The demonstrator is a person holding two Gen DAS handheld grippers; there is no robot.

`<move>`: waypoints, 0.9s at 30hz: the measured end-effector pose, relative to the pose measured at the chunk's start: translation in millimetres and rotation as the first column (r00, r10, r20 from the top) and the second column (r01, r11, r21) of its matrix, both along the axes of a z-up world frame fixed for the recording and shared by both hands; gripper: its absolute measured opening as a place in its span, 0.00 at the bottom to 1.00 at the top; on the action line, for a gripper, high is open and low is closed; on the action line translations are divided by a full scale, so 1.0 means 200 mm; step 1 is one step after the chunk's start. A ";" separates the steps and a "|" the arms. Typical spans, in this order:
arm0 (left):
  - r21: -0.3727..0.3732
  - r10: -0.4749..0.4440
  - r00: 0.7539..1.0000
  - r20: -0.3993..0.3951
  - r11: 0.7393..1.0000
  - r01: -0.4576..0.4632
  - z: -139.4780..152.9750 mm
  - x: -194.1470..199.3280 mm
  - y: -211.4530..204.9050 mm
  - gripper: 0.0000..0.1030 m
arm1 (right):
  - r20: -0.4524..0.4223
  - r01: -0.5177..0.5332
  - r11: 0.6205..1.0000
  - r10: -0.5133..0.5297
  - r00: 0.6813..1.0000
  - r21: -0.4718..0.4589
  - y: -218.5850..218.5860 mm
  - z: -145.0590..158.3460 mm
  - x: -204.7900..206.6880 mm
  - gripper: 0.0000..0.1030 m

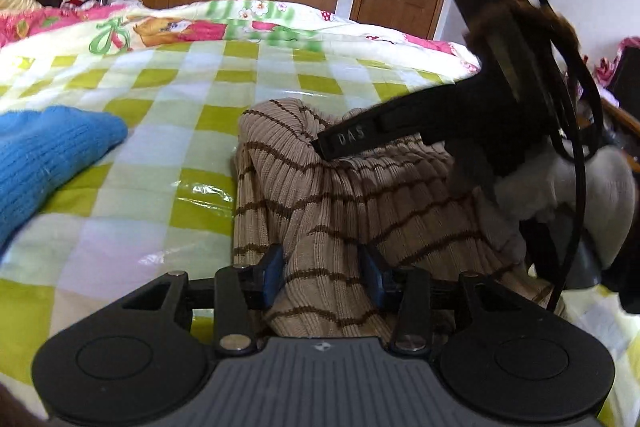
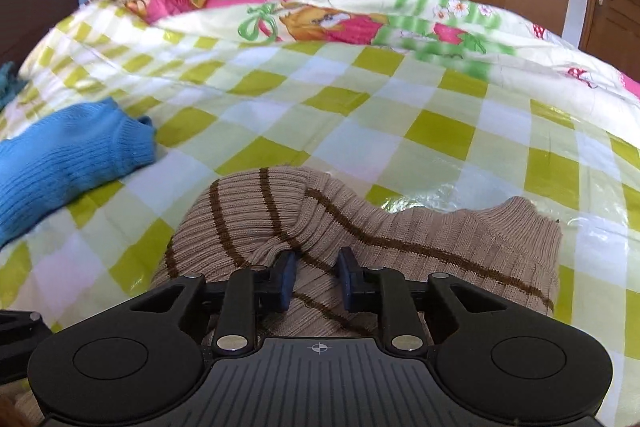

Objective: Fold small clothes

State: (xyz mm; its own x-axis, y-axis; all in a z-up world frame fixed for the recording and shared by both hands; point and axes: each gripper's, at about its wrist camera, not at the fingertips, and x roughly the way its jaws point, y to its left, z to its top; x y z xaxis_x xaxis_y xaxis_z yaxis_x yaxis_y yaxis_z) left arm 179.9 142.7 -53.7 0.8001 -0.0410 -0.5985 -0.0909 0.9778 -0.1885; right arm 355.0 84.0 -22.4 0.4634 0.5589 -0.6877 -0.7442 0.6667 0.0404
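Beige striped knit (image 1: 332,195) bunched on bed (image 1: 180,99), over checked plastic sheet; part raised in hump, not flat.

Left tool (image 1: 324,275): jaws part-open, fold of knit between them, pads pressing its sides; looks gripped.

Right tool (image 2: 317,279): same, narrower gap, fold of knit (image 2: 360,227) pinched.

Right tool seen from left view, reaching in from right, above knit.

Both tools on near edge; garment runs away from them toward bed's far side. Blue knit (image 1: 48,159) lies apart, left.
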 end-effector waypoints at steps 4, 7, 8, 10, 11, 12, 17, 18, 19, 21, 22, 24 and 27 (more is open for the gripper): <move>-0.021 0.006 1.000 -0.002 1.000 -0.006 0.08 -0.06 0.01 0.54 | -0.001 0.048 0.995 -0.049 0.999 0.084 -0.16 0.14 -0.05 0.26; 0.004 0.020 0.999 0.038 1.000 -0.020 0.18 -0.12 0.03 0.54 | -0.004 0.089 0.985 -0.090 0.996 0.147 -0.38 0.23 -0.16 0.26; 0.017 0.019 0.998 0.059 1.000 -0.020 0.22 -0.12 0.03 0.54 | -0.004 0.099 0.984 -0.099 0.995 0.147 -0.44 0.23 -0.20 0.26; 0.047 0.012 0.995 0.100 0.999 -0.017 0.29 -0.09 0.03 0.55 | -0.024 0.115 0.983 -0.113 0.993 0.143 -0.55 0.23 -0.29 0.26; 0.058 0.008 0.993 0.115 0.998 -0.014 0.31 -0.06 0.03 0.55 | -0.046 0.121 0.983 -0.116 0.992 0.141 -0.59 0.21 -0.33 0.26; 0.068 0.003 0.993 0.122 0.998 -0.012 0.31 -0.01 0.03 0.55 | -0.068 0.129 0.983 -0.121 0.990 0.131 -0.63 0.20 -0.37 0.26; 0.097 -0.021 0.999 0.044 0.995 0.017 0.20 0.24 0.02 0.55 | -0.109 0.135 0.989 -0.128 0.986 0.063 -0.72 0.09 -0.55 0.29; 0.108 -0.016 1.000 0.007 0.994 0.016 0.15 0.27 0.01 0.55 | -0.111 0.131 0.991 -0.126 0.986 0.032 -0.72 0.07 -0.57 0.29; 0.120 -0.014 1.000 -0.010 0.993 0.015 0.11 0.29 0.01 0.56 | -0.121 0.124 0.992 -0.121 0.985 0.015 -0.73 0.04 -0.59 0.29; 0.165 -0.032 0.999 0.000 0.986 0.031 0.10 0.26 -0.01 0.56 | -0.167 0.120 0.993 -0.116 0.979 0.012 -0.77 0.02 -0.61 0.29; 0.200 -0.039 0.999 -0.001 0.979 0.038 0.10 0.25 -0.02 0.56 | -0.168 0.113 0.993 -0.109 0.980 0.013 -0.78 0.03 -0.62 0.28; 0.205 -0.040 0.999 -0.013 0.978 0.042 0.12 0.23 -0.02 0.56 | -0.164 0.102 0.995 -0.098 0.982 0.021 -0.80 0.09 -0.62 0.28; 0.142 -0.021 1.000 0.007 0.990 0.020 0.21 0.17 0.02 0.55 | -0.193 0.146 0.984 -0.124 0.973 0.105 -0.87 0.18 -0.57 0.32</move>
State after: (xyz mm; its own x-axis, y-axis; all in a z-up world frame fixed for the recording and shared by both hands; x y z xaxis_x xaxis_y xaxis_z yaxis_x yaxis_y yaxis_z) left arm 214.4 146.9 -11.6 0.8049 0.0275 -0.5927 -0.0697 0.9964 -0.0484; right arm 241.7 -90.2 12.9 0.4110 0.5820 -0.7017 -0.6197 0.7429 0.2532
